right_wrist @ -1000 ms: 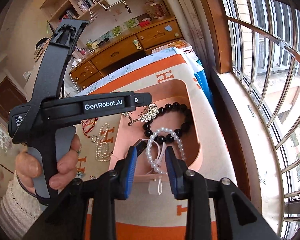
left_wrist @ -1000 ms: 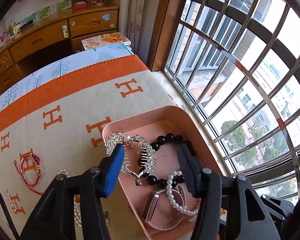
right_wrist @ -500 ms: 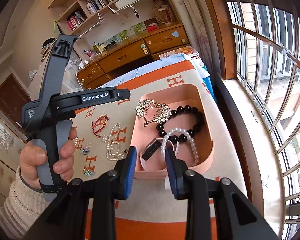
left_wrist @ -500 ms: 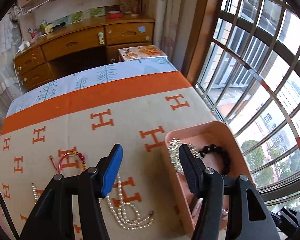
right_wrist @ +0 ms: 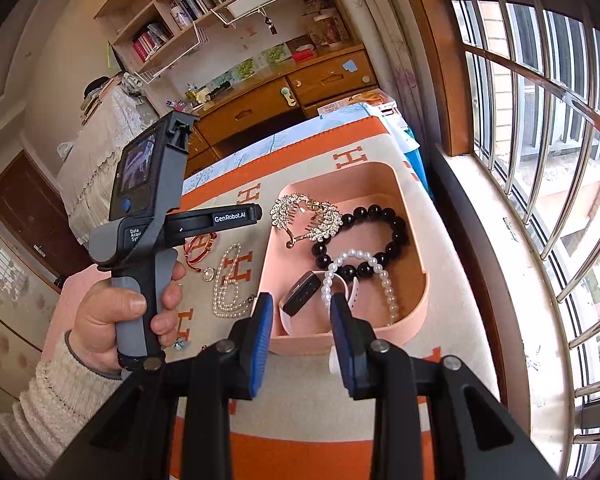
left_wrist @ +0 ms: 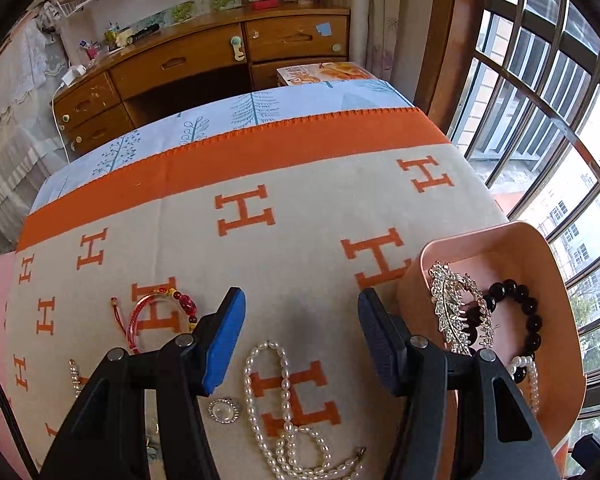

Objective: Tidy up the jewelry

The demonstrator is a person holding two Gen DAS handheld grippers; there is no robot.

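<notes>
On the orange-and-beige blanket (left_wrist: 300, 240) with its H pattern, I see my left gripper (left_wrist: 302, 330) standing wide with nothing between its blue pads, hovering over the long pearl necklace (left_wrist: 276, 412) that lies looped on the cloth. Just left of that strand sits a small round rhinestone brooch (left_wrist: 224, 411), and farther left lies a red cord bracelet (left_wrist: 156, 312) with red beads. At the far left edge I can make out a short piece of pearl jewellery (left_wrist: 75, 378), mostly hidden behind my gripper's arm.

Beside the window, the pink tray (right_wrist: 410, 216) rests on the blanket. Inside it I see a silver leaf-shaped hair comb (right_wrist: 304, 216) leaning over the tray's left rim, a black bead bracelet (right_wrist: 380, 236) touching it, a white pearl bracelet (right_wrist: 364, 276) overlapping the black beads, and a smartwatch (right_wrist: 302, 294) with a pale strap at the near end.

My right gripper (right_wrist: 300, 328) hangs over the near rim of the tray, its pads set narrow and gripping nothing. From that view I also see the person's left hand (right_wrist: 116, 316), in a cream knitted sleeve (right_wrist: 48, 392), wrapped around the other gripper's handle.
</notes>
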